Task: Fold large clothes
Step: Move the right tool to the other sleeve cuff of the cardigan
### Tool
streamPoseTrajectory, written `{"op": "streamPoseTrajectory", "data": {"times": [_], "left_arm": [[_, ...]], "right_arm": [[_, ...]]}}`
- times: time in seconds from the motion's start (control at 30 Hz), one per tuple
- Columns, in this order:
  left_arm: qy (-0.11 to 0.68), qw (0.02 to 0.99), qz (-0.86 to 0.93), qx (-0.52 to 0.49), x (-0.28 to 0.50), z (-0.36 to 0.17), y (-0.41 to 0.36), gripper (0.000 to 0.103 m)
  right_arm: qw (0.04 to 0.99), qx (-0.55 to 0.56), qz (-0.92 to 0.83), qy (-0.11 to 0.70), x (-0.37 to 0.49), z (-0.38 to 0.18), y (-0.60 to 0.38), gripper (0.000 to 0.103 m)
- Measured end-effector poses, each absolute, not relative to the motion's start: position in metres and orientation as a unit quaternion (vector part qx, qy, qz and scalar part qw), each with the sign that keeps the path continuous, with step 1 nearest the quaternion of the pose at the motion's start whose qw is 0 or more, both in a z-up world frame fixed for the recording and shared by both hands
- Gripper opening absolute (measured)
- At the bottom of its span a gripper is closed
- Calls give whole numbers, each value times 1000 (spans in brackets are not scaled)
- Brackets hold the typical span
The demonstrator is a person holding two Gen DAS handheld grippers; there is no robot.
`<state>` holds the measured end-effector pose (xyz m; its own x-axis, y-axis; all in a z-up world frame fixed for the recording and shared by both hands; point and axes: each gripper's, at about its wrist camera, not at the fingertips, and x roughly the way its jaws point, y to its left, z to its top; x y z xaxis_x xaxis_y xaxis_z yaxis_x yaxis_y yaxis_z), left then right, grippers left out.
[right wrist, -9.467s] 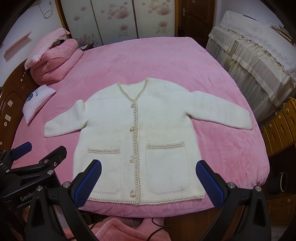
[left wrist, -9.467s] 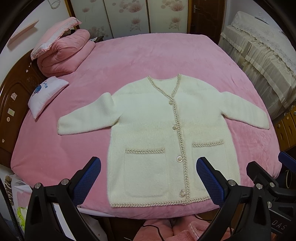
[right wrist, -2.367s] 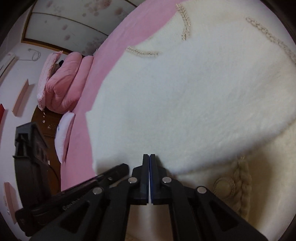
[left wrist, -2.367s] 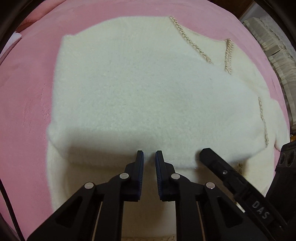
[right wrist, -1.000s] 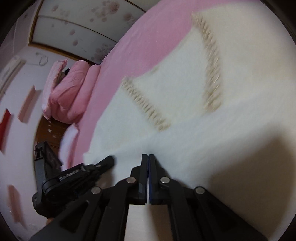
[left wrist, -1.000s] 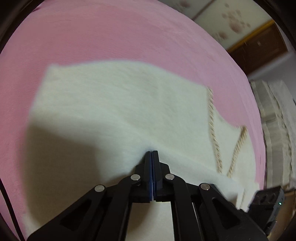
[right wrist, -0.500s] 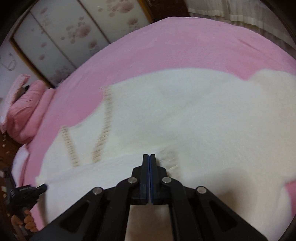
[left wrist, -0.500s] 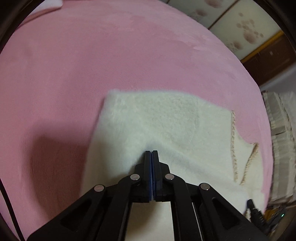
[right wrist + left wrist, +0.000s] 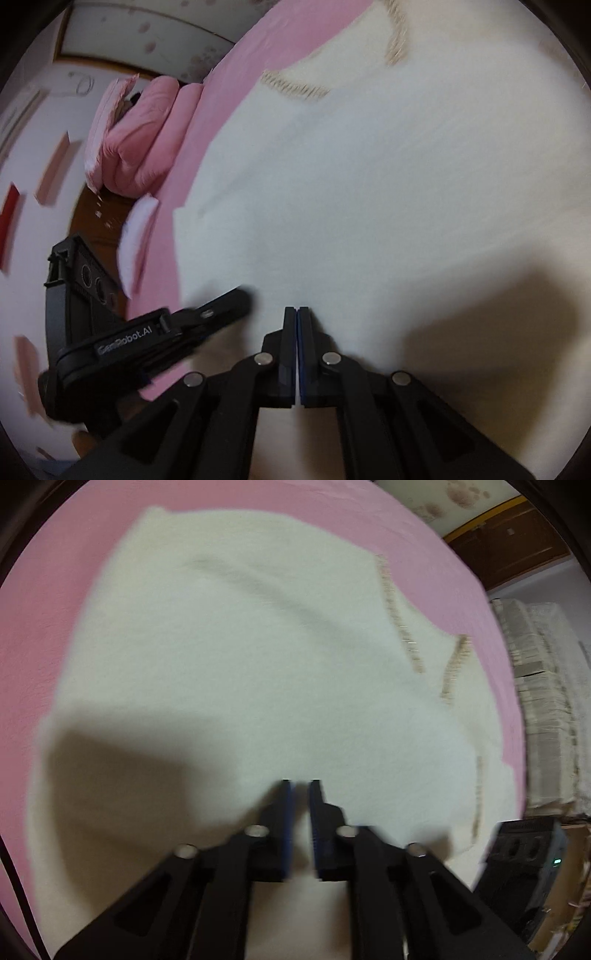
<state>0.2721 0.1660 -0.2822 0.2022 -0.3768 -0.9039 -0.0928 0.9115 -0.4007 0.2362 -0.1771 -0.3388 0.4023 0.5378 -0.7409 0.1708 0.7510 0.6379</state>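
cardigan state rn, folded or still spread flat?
Partly folded. A plain cream layer of the cardigan covers the front; no buttons or pockets show, only braided neckline trim. Whether the fold is finished, cannot tell.

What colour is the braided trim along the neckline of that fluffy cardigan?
Beige, against the cream cardigan. The braided trim shows best in the left wrist view.

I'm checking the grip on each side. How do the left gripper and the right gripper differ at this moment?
On the left gripper the jaws stand slightly apart, cream cardigan showing through the gap; on the right gripper they are pressed together. The left gripper sits near the cardigan's edge by the pink bed; the right gripper sits further in. Both are black with blue pads.
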Motion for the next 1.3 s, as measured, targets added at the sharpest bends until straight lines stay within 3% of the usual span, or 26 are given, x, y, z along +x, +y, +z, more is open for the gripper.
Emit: {"op": "streamPoseTrajectory", "data": {"times": [0.17,0.27,0.53,0.67,0.8,0.87,0.9,0.93,1.0,1.07,1.13,1.3], "left_arm": [[610,785,21,-104,266,-275,211,1],[607,784,4,-129,264,-273,233,1],[594,801,4,-80,257,-264,208,1],[593,805,4,-22,240,-247,187,24],[589,808,-21,16,209,-228,179,32],[591,806,-28,16,190,-220,178,58],[594,804,-31,12,182,-218,178,76],[597,802,-34,9,173,-215,178,81],[606,795,-34,15,154,-211,181,82],[616,787,-18,31,135,-212,179,84],[618,785,-12,41,116,-213,178,85],[639,768,-6,45,49,-226,183,85]], "right_arm": [[811,259,-34,524,215,-309,-268,0],[813,253,-75,519,207,-304,-303,0],[798,277,-131,518,207,-293,-287,0],[801,275,-112,521,181,-284,-262,3],[796,263,-80,539,155,-274,-224,3],[792,262,-67,547,139,-269,-202,5],[791,262,-65,550,130,-266,-193,6],[789,262,-64,551,119,-265,-185,13],[786,269,-61,553,101,-263,-167,36],[784,284,-59,549,85,-264,-156,75],[780,304,-54,544,61,-265,-149,82],[776,316,-49,543,3,-276,-141,82]]}}
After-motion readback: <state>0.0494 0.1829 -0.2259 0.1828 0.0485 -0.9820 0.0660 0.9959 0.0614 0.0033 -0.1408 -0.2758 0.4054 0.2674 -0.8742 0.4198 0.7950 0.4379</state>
